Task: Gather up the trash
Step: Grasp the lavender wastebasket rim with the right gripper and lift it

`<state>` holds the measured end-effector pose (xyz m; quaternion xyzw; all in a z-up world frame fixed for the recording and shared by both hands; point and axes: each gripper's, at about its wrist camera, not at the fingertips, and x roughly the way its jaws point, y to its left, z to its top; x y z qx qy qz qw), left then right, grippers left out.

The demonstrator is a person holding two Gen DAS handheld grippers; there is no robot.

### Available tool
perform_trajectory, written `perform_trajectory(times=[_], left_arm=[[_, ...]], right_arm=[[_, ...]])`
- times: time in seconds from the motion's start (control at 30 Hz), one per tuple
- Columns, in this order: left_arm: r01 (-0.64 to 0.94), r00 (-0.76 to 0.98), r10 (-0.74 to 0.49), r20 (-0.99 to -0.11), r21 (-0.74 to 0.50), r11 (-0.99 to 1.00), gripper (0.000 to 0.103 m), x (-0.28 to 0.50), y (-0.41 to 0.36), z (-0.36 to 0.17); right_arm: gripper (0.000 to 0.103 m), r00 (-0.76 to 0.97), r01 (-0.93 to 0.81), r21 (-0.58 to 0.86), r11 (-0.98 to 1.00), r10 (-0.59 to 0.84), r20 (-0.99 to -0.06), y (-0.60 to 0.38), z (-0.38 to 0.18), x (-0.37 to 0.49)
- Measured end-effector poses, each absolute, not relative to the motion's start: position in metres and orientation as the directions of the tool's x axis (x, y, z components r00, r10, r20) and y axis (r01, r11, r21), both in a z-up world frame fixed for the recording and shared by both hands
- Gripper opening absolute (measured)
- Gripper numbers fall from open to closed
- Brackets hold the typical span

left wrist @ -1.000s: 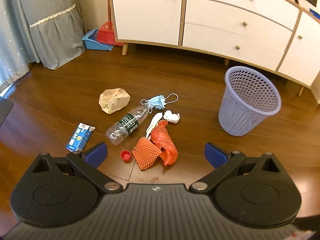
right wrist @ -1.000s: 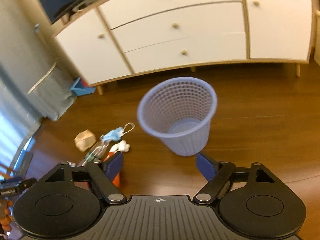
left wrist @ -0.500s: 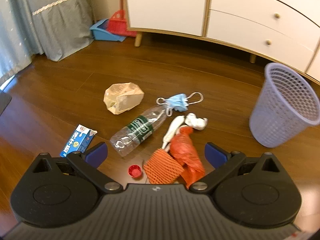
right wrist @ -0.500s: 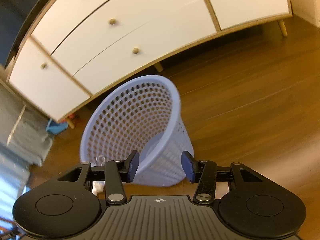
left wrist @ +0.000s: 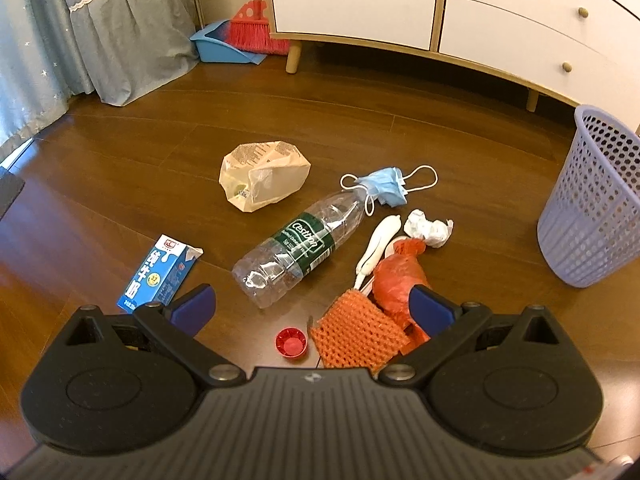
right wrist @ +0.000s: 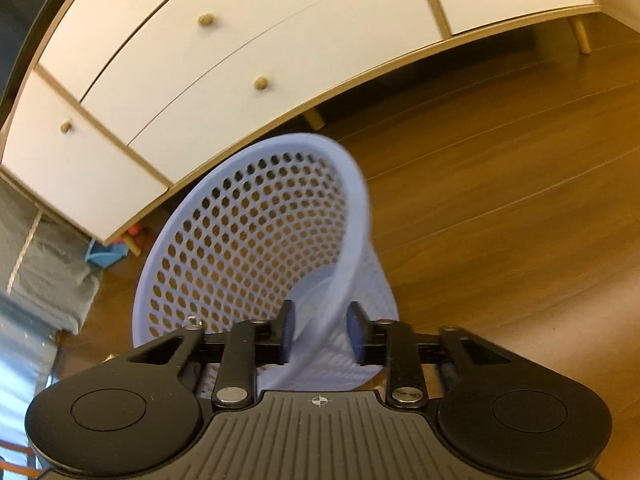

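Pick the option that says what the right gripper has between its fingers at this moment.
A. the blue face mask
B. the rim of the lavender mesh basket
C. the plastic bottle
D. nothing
B: in the right wrist view the right gripper has one blue pad on each side of the rim of the lavender mesh basket, nearly shut on it.

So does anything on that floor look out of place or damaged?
Yes. Litter lies scattered on the wooden floor: a crushed plastic bottle with its red cap off beside it, a dented milk carton, a crumpled face mask. The laundry-style wastebasket looks tilted.
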<state>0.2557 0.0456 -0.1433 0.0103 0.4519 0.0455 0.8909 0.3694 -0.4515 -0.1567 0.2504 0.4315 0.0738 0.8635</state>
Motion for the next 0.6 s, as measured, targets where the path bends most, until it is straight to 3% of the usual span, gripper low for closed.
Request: perform_trajectory(times=[0.3, 0.5, 0.6], left_arm=[[-0.022, 0.571, 0.083, -0.817, 0.086, 0.996, 0.101, 0.252, 0.046, -0.181], [0.055, 0.512, 0.072, -0.856, 0.116, 0.992, 0.095, 0.255, 0.035, -0.220], [0.081, 0.496, 0.060, -0.866, 0.115, 0.990, 0.094, 0.258, 0.027, -0.236]], right_arm=[[0.013, 0.640, 0.005, 0.314, 0.949, 0.238, -0.731, -0.416, -0.135, 0.348], [0.009, 0.679, -0.053, 0.088, 0.995, 0.101, -0.727, -0.394, -0.118, 0.328], [0.009, 0.672, 0.007, 0.106, 0.994, 0.074, -0.737, -0.398, -0.115, 0.322]])
